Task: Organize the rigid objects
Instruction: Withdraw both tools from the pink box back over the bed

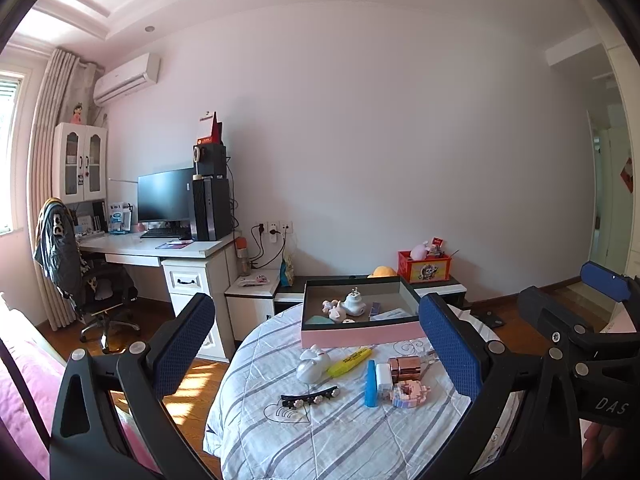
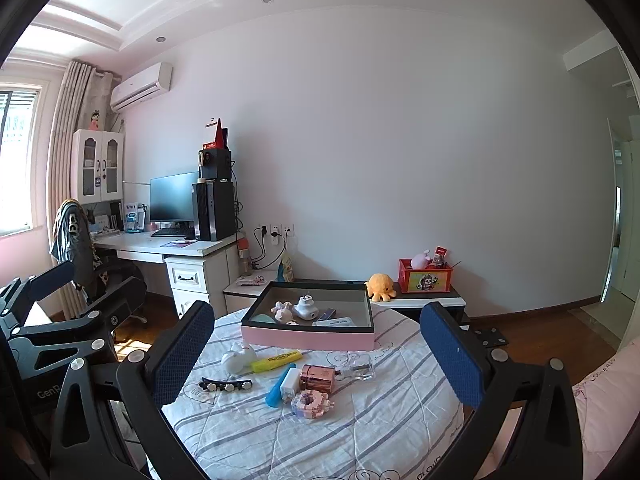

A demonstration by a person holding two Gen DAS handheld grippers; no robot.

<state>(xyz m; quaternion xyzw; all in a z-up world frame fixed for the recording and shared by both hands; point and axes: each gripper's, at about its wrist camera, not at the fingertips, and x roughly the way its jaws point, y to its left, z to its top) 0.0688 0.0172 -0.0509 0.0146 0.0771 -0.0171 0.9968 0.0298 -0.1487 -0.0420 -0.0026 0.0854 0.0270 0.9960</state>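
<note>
A pink box (image 1: 360, 336) (image 2: 308, 339) with a dark rim stands on the striped quilt; it holds a white plug, small pink figures and a flat packet. In front of it lie a white toy (image 1: 312, 366) (image 2: 236, 358), a yellow highlighter (image 1: 350, 361) (image 2: 277, 361), a black flower hair clip (image 1: 310, 397) (image 2: 226, 385), a blue tube (image 1: 371, 384) (image 2: 279, 387), a white charger (image 1: 384, 376) (image 2: 291, 385), a rose-gold perfume bottle (image 1: 406, 368) (image 2: 320, 377) and a pink block figure (image 1: 408, 394) (image 2: 311, 402). My left gripper (image 1: 316, 352) and right gripper (image 2: 316, 356) are open, empty, held above the objects.
A white desk (image 1: 160, 246) with monitor and computer and an office chair (image 1: 80, 272) stand at the left. A low cabinet behind the box carries a red box (image 2: 425, 276) and an orange plush (image 2: 380, 286). Wooden floor surrounds the quilted surface (image 2: 360, 420).
</note>
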